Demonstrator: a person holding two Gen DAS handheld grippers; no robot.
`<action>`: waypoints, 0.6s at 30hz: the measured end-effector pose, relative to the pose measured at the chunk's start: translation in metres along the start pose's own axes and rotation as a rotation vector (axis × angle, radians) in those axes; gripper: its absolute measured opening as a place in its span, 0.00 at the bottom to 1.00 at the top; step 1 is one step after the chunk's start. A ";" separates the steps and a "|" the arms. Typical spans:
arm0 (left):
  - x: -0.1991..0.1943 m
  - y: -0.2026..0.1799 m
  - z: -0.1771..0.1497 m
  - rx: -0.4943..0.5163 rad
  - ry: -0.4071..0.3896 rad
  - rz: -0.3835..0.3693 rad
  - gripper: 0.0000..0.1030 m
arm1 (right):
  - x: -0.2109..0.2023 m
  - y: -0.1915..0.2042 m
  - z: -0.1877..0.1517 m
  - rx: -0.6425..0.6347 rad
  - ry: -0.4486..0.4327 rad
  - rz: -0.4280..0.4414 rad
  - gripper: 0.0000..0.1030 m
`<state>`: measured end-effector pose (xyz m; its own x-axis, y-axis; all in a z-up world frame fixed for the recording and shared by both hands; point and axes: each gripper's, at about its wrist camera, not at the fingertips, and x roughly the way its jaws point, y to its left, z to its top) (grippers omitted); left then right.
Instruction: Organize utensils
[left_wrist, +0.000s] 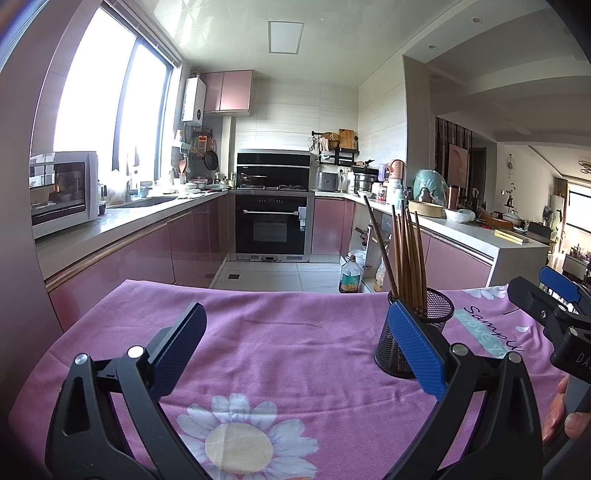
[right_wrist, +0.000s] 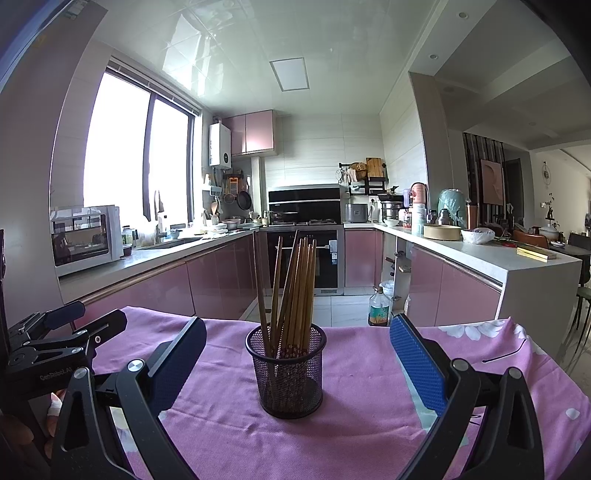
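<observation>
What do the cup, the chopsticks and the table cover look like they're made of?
Cup: black wire mesh, likely metal; the chopstick ends show through its wall. Chopsticks: brown, matte, probably wood or bamboo, with a patterned band near the lower ends. Cover: woven fabric, pink with printed daisies; ribbed weave and soft folds show.

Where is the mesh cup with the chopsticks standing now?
The mesh cup stands upright on the purple cloth, centred between the open right gripper fingers in the right wrist view. In the left wrist view it is partly behind the left gripper right finger.
</observation>
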<state>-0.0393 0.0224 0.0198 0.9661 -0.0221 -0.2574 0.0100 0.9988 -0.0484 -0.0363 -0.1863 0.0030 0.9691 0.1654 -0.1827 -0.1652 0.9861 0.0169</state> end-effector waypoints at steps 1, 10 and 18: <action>0.000 0.000 0.000 0.001 -0.001 0.001 0.95 | 0.000 0.000 0.000 0.000 0.000 0.000 0.93; 0.002 -0.002 0.000 -0.001 0.000 0.005 0.95 | 0.001 0.000 -0.001 -0.002 0.003 0.000 0.93; 0.003 -0.003 -0.002 0.024 0.014 0.013 0.95 | 0.004 0.000 -0.004 -0.006 0.018 0.009 0.93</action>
<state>-0.0374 0.0196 0.0169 0.9624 -0.0093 -0.2713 0.0035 0.9998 -0.0216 -0.0327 -0.1858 -0.0016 0.9642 0.1738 -0.2001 -0.1748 0.9845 0.0128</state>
